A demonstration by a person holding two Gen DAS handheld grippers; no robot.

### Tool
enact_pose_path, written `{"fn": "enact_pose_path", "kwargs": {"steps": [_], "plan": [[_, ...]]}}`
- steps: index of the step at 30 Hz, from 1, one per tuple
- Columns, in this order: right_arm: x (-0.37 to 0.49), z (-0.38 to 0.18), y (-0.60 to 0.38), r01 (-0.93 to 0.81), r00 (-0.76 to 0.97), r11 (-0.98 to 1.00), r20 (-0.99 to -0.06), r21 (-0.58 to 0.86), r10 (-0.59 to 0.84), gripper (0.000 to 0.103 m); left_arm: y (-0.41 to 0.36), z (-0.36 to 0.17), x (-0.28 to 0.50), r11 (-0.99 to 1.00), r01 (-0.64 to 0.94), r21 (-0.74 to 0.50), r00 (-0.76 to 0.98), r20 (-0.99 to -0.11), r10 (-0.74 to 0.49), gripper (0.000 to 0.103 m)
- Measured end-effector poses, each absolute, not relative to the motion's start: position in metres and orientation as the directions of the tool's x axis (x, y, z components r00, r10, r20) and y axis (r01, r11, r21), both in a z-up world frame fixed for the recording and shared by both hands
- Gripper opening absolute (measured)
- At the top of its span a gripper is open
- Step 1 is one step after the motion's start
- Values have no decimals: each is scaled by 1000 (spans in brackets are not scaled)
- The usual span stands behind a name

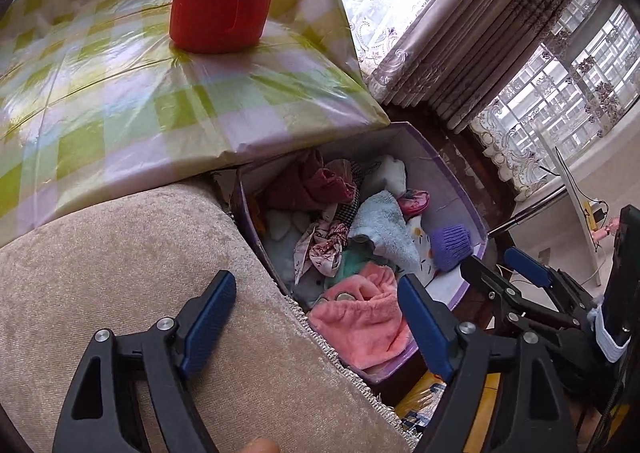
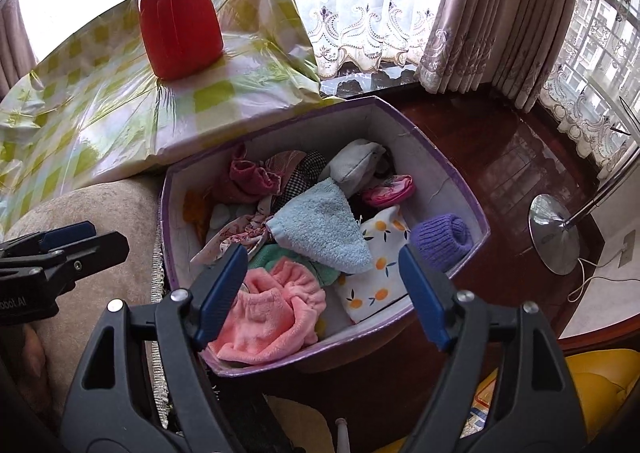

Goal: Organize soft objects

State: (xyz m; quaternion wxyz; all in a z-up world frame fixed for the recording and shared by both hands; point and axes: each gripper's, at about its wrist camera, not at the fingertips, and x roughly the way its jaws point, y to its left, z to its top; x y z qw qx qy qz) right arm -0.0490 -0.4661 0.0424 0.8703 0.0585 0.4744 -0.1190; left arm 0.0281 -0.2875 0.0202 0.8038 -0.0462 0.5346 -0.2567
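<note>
Sofa arm (image 1: 120, 253) w/ box (image 2: 460, 189) beside it, full of cloths. L gripper (image 1: 316, 317) & R gripper (image 2: 320, 289) both wide open, empty, above pink towel (image 2: 268, 317).

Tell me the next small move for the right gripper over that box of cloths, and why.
Probably lower the right gripper onto the pink fluffy cloth. Its jaws stand open and empty, and that cloth lies uppermost at the near end of the purple box, partly between the fingers already.
</note>
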Motion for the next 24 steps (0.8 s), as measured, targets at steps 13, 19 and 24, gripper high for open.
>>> {"fn": "enact_pose_path", "kwargs": {"steps": [13, 19, 24], "plan": [[-45, 39, -465, 253, 507, 967, -850, -11, -142, 80, -294, 15, 29, 872, 362, -328, 299, -845, -442, 89], [-44, 36, -464, 255, 499, 967, -855, -11, -141, 80, -297, 14, 30, 877, 366, -312, 299, -853, -428, 89], [-44, 36, -465, 253, 498, 967, -856, -10, -139, 80, -298, 14, 30, 878, 369, -305, 299, -855, -423, 89]]}}
